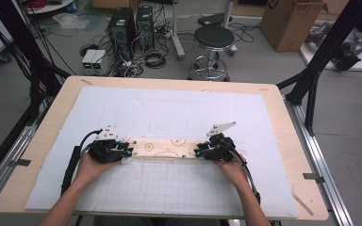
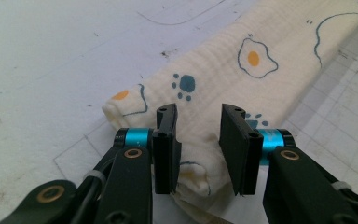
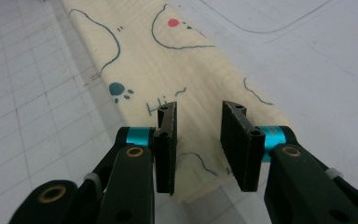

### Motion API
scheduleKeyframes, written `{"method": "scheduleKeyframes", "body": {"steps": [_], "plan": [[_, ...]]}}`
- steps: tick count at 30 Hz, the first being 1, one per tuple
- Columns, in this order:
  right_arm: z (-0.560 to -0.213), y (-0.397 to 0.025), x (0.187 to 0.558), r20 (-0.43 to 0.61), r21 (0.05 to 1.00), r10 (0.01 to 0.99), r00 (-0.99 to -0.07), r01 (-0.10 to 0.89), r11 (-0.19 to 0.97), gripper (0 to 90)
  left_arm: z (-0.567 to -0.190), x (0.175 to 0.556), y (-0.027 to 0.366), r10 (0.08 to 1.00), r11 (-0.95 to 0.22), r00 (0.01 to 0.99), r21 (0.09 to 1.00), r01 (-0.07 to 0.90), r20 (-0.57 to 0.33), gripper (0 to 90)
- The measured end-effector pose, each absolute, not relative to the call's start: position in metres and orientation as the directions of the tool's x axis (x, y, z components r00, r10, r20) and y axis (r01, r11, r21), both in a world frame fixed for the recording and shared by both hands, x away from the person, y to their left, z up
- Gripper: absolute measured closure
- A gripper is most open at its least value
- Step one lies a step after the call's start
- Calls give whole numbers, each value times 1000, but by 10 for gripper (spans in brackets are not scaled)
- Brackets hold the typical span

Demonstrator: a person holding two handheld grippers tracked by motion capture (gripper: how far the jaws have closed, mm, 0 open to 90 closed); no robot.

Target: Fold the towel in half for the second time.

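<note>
Here, left tool (image 2: 198, 149) and right tool (image 3: 199, 149) both apart over folded cloth (image 1: 167, 148), paw prints seen close-up.

You have a cream cloth (image 1: 167, 149) folded into a long narrow strip, lying flat across the worktop (image 1: 273, 101) on its white mat (image 1: 169, 108), roughly parallel to your side of the edge. It is a crinkled muslin fabric, printed with blue outlines, fried eggs with orange yolks, blue paw prints and a red dot. In the left gripper view its end (image 2: 196, 140) is rumpled and bunched, with a loose fold spilling downward. In the right gripper view the opposite end (image 3: 196, 140) lies smooth and squared off, its long edge running beside the mat's printed grid.
</note>
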State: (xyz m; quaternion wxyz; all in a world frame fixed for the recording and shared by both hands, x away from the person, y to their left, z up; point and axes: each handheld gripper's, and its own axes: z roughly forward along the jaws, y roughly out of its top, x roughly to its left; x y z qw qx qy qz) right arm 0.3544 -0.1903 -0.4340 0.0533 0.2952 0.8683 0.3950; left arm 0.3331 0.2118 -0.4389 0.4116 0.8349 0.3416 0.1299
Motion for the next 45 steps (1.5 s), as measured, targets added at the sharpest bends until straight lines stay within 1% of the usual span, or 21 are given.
{"method": "scheduleKeyframes", "body": {"steps": [5,14,21,26,30,34,36,39,43,45], "plan": [[-434,-194,353,133,721,557,-820,465,513,644,-440,333,212,680,-428,730,775,466,-63,664],[-439,-190,350,73,728,558,-827,426,537,638,-442,333,212,680,-418,729,778,468,-73,663],[-440,-190,349,82,735,568,-819,435,520,626,-442,332,211,685,-423,726,779,463,-61,659],[-441,-190,348,102,739,580,-809,451,500,609,-443,332,214,683,-394,724,790,470,-90,649],[-441,-191,348,127,742,583,-803,467,481,577,-441,331,214,685,-386,724,801,458,-85,619],[-439,-190,347,150,750,587,-795,479,456,508,-436,325,217,691,-341,716,828,445,-100,588],[-437,-190,345,151,760,592,-792,476,443,478,-433,322,219,690,-346,718,831,435,-89,575],[-432,-192,341,150,777,599,-786,468,420,437,-430,318,221,690,-335,718,837,434,-96,532],[-427,-196,335,142,792,608,-781,458,403,377,-431,313,224,690,-336,718,835,435,-97,514],[-425,-197,332,143,793,616,-775,462,397,362,-431,313,225,690,-338,718,836,432,-92,507]]}}
